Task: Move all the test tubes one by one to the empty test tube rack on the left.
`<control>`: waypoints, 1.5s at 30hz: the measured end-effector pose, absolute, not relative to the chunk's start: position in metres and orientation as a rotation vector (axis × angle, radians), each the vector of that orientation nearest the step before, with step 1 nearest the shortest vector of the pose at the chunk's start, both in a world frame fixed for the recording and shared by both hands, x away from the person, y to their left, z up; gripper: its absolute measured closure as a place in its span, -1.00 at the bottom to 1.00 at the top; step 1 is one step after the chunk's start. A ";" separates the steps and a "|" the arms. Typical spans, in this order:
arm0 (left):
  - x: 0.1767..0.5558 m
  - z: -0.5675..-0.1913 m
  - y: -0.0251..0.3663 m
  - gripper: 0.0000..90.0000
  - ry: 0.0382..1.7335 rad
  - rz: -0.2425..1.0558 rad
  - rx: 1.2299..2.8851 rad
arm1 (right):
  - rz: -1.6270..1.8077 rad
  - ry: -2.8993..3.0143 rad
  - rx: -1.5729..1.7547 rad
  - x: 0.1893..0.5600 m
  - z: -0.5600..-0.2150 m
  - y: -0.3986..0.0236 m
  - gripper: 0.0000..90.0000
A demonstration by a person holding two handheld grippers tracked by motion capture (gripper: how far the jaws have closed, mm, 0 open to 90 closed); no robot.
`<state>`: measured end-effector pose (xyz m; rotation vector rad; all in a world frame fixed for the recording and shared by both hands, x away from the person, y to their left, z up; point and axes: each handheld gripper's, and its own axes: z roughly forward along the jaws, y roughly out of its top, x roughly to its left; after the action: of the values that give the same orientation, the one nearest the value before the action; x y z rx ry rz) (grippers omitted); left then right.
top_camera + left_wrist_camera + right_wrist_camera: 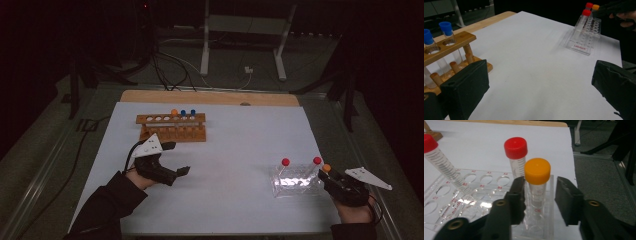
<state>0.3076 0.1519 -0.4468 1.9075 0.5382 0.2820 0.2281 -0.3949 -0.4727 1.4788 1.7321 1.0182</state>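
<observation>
**Right gripper at the orange-capped tube in the clear rack**

At far left of the high view, my left gripper (181, 159) rests low over the white table sheet (235, 150), just in front of the wooden rack (172, 127). Its jaws are spread wide with nothing between them; in the left gripper view the two black pads stand at opposite edges of the frame with bare sheet between.

The wooden rack stands toward the back of the sheet, left of centre. It carries one orange-capped tube and two blue-capped tubes (188, 113) upright in its top row of holes. In the left gripper view the blue-capped tubes sit just beyond my left pad.

The middle of the sheet is bare.

To the right, near the front edge, sits the clear rack (297, 181). Two red-capped tubes (285, 162) stand in it; the one farther left leans, the other stands close to upright.

At the right end of that rack stands the orange-capped tube (537, 180), upright in a corner hole. My right gripper (540, 197) has this tube between its jaws, below the cap. The left pad lies against the tube wall; a narrow gap shows between the tube and the right pad, so the jaws are not yet pinching it. The tube remains seated in the rack.
</observation>
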 end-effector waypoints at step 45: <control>0.307 -0.444 0.148 -0.95 0.506 0.250 1.929 | 1.067 1.747 1.271 0.198 -0.410 -0.354 0.65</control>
<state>0.3066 0.1484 -0.4437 1.9290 0.5057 0.2503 0.1981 -0.3545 -0.4101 1.2707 1.7465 1.0671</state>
